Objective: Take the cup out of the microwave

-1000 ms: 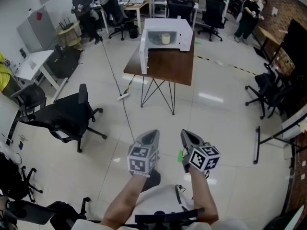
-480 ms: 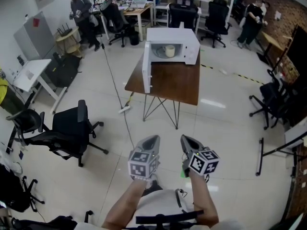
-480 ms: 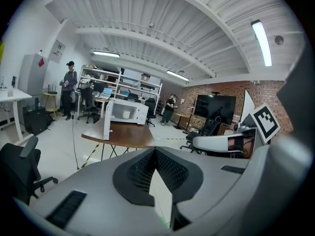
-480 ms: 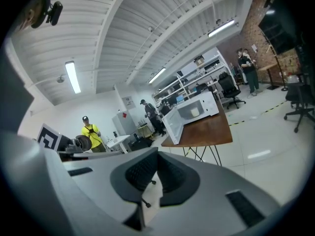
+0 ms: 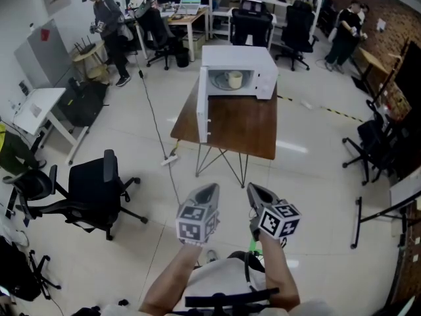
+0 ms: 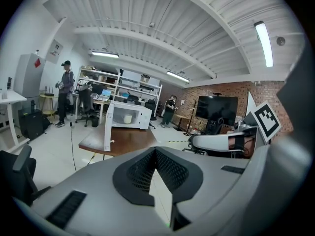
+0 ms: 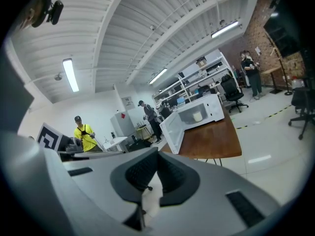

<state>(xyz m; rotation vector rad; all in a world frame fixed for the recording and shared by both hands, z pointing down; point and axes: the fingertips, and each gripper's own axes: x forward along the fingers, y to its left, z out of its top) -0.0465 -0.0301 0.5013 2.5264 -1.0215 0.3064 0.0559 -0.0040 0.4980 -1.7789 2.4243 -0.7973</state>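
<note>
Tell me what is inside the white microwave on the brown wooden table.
One pale cream cup stands in the cavity of the white microwave, visible past its open door. Nothing else shows there. Whether the cup holds anything is hidden by its wall.

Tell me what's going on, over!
Left gripper and right gripper shut, empty, short of the wooden table. Cup inside microwave, door open. Nothing blocking cup.

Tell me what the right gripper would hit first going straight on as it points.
Nothing is near the right gripper; open floor lies ahead. It aims slightly down toward the table with the microwave, so probably the floor or that table first, though depth is unclear.
</note>
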